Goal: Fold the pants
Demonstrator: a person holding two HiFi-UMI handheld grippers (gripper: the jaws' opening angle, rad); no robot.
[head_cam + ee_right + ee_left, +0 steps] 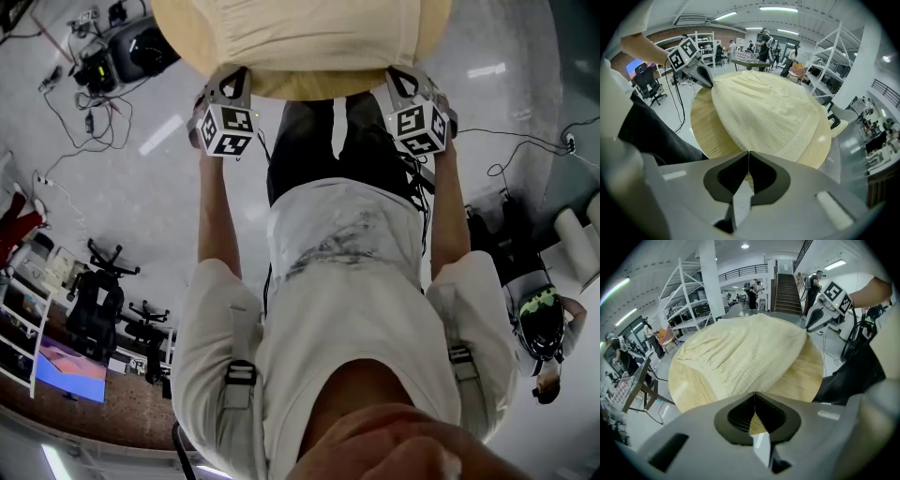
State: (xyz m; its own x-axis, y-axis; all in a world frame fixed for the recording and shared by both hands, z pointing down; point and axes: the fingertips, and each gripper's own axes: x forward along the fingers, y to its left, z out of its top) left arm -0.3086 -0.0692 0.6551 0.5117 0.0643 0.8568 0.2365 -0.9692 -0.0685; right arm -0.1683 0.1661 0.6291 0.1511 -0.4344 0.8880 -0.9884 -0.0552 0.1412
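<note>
Pale yellow pants (pixel 309 33) lie spread on a round wooden table (pixel 314 89). In the head view both grippers sit at the table's near edge. My left gripper (pixel 232 80) is shut on the pants' near left corner. In the right gripper view that corner is drawn to a point at its tip (pixel 708 80). My right gripper (pixel 403 80) is shut on the other near corner, pinched at its tip (pixel 807 329) in the left gripper view. Each gripper's own view shows closed jaws meeting the cloth edge (pixel 754 393) (pixel 749 152). The pants (pixel 740 348) (pixel 768 112) cover most of the tabletop (pixel 801 376) (pixel 705 126).
The person stands against the table's near edge. Cables and equipment (pixel 103 66) lie on the floor to the left, with office chairs (pixel 98 300) further back. White shelving (pixel 689 296) and a staircase (pixel 787 291) stand beyond the table. Other people (pixel 766 40) are at a far table.
</note>
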